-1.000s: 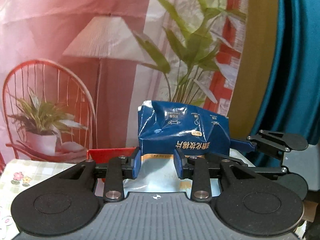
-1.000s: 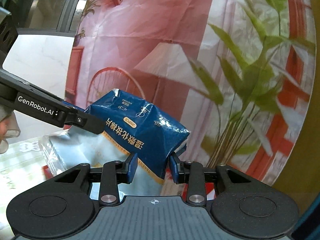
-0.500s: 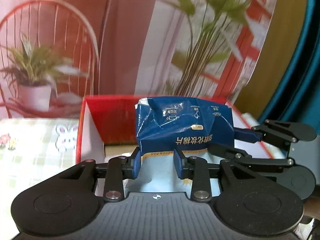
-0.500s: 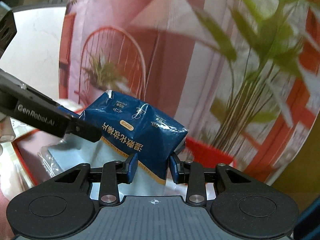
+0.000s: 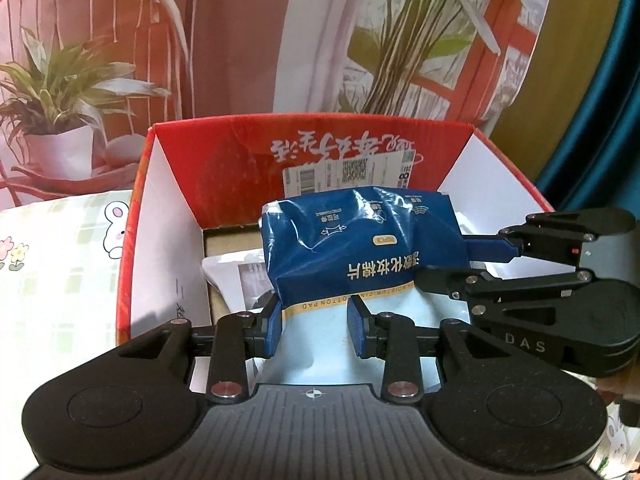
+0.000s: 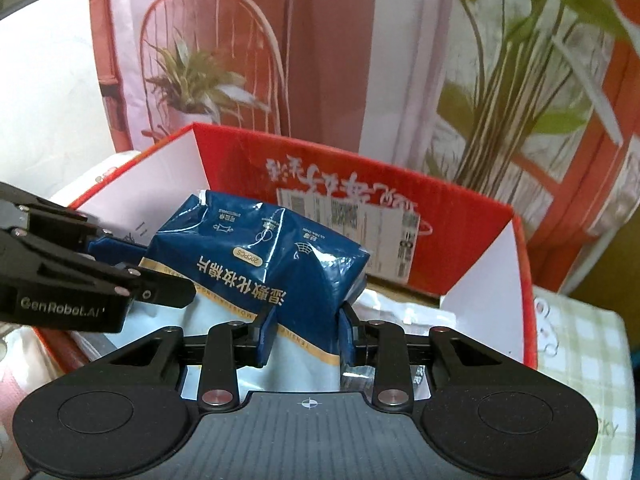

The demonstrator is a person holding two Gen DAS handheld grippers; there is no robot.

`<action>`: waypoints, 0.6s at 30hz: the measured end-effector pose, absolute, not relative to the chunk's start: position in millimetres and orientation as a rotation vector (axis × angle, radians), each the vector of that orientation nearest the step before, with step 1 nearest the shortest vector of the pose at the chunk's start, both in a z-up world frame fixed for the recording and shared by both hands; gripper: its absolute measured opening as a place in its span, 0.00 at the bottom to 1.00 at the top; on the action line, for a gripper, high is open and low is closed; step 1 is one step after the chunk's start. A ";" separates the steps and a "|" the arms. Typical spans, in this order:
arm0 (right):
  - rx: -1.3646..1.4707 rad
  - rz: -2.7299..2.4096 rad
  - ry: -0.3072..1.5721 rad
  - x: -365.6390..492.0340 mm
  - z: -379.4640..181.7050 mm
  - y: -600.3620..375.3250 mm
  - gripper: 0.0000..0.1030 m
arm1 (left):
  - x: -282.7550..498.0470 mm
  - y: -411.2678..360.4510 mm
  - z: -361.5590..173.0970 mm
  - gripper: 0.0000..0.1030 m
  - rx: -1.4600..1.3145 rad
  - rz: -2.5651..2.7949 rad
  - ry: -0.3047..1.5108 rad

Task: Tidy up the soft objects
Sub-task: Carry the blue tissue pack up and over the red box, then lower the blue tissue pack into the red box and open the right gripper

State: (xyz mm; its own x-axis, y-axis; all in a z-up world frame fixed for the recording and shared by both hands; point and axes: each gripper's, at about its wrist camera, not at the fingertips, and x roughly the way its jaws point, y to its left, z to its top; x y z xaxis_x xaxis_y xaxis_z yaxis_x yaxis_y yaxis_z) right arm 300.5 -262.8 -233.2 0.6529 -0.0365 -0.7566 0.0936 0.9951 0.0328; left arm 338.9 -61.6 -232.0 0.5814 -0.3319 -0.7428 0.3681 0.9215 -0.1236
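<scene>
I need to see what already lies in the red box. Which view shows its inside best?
The left wrist view: it looks down into the red box, showing a pale packet on its floor beside the held blue bag. In the right wrist view the bag hides most of the floor.

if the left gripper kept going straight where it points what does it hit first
The left gripper already holds the blue plastic cotton pad pack. Straight ahead, probably the red cardboard box's back wall, though depth is unclear.
</scene>
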 end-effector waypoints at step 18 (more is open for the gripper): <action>0.093 -0.039 1.040 322.3 -243.6 -263.9 0.28 | 339.8 -62.9 -239.4 0.35 0.050 -0.392 0.891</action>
State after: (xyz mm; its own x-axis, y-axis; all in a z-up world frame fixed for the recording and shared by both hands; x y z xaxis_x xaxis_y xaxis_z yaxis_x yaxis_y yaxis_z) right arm 322.3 -263.9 -243.6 0.5061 0.0119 -0.8624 0.0759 0.9954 0.0582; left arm 339.8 -62.9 -239.4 0.5624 -0.3122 -0.7656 0.3535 0.9279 -0.1188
